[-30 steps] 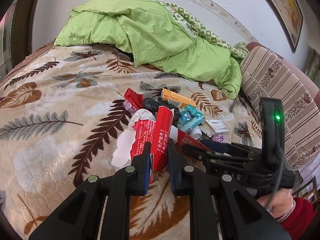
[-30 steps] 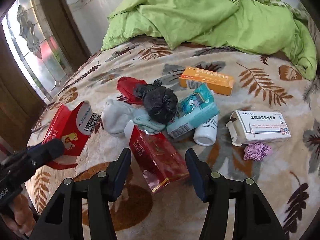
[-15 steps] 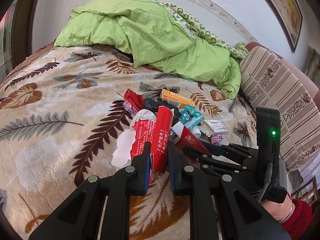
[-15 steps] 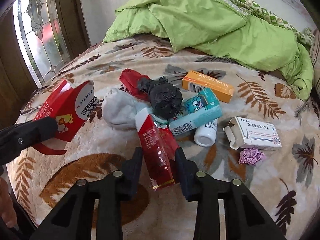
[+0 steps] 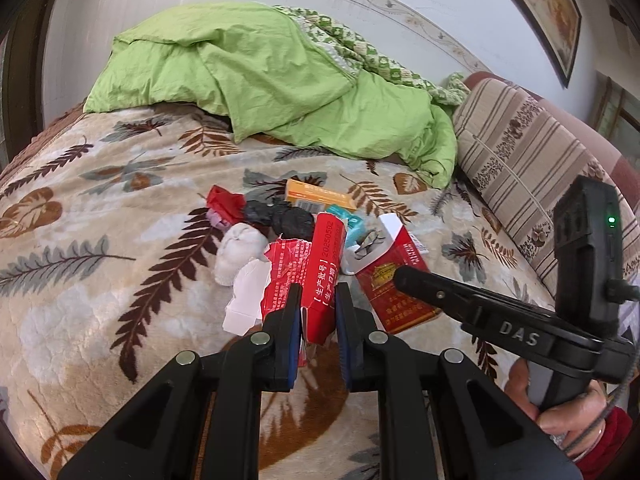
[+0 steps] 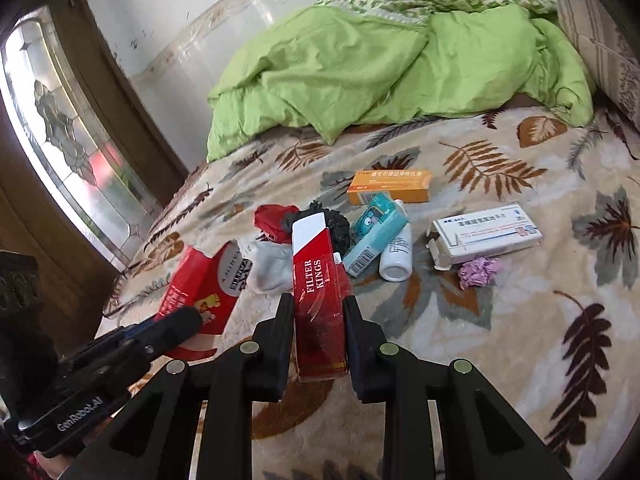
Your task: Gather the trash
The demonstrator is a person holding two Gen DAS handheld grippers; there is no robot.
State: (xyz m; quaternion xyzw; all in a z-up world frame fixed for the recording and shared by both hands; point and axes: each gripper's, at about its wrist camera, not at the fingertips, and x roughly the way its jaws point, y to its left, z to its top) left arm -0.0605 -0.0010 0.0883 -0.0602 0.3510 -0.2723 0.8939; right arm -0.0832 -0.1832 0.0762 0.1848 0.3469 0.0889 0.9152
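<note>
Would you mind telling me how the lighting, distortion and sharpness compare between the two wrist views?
Left wrist view: even daylight, strong fisheye bending of the wall border, print on the torn red carton crisp. Right wrist view: the stained-glass window is overexposed at left, the white medicine box slightly soft, edges dark-vignetted.

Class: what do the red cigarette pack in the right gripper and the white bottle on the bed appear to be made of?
Cigarette pack: probably card in glossy film; sharp folded edges, reflections on the red face.
White bottle: likely smooth plastic; opaque, soft sheen.
</note>
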